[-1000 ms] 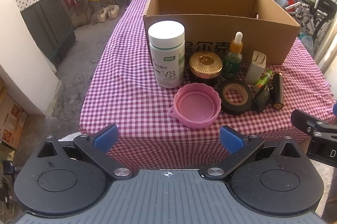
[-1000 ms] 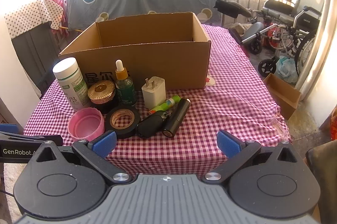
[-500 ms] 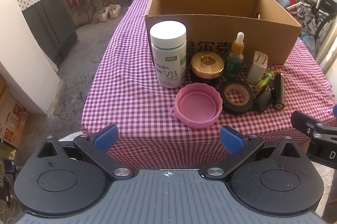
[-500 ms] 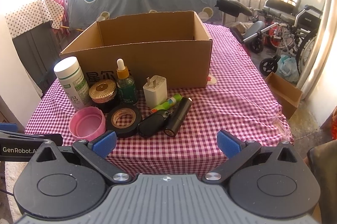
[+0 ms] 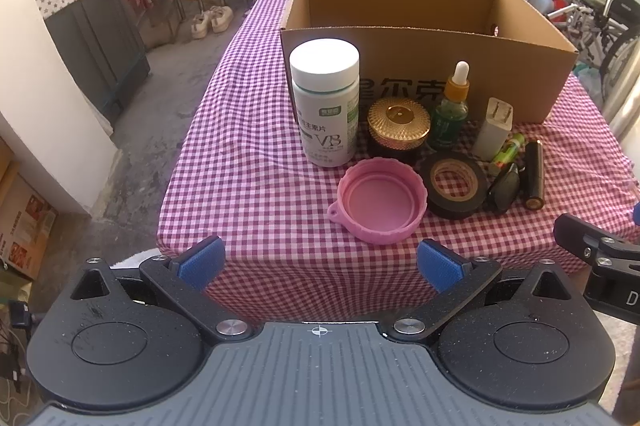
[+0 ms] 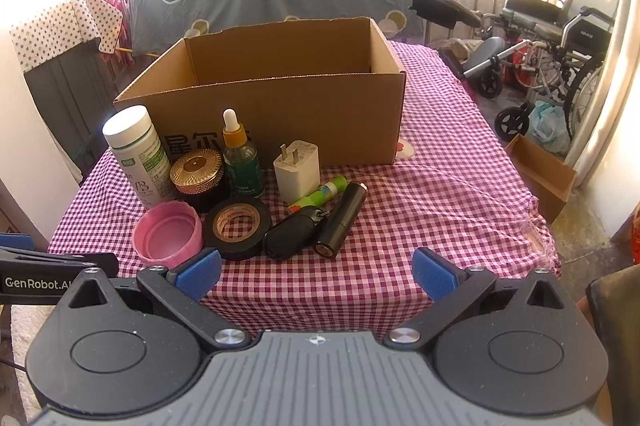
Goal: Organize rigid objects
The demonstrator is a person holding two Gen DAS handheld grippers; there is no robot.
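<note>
An open cardboard box (image 5: 424,50) (image 6: 280,114) stands on the checked table. Before it sit a white pill bottle (image 5: 325,102) (image 6: 138,154), a gold-lidded jar (image 5: 399,124) (image 6: 197,172), a green dropper bottle (image 5: 452,108) (image 6: 240,158), a white charger (image 5: 494,134) (image 6: 298,170), a pink lid (image 5: 380,200) (image 6: 168,232), a black tape roll (image 5: 456,184) (image 6: 237,226), a green tube (image 6: 320,193), a black key fob (image 6: 290,237) and a black cylinder (image 5: 534,174) (image 6: 341,220). My left gripper (image 5: 320,264) and right gripper (image 6: 316,274) hang open before the table's front edge, holding nothing.
The table's left half (image 5: 244,154) and right half (image 6: 452,194) carry only cloth. A wheelchair (image 6: 560,38) and a small carton (image 6: 540,174) stand on the floor at the right. A dark cabinet (image 5: 96,42) stands at the left.
Both grippers have drifted slightly; the objects sit a little further right and lower in the views. Nothing on the table has moved.
</note>
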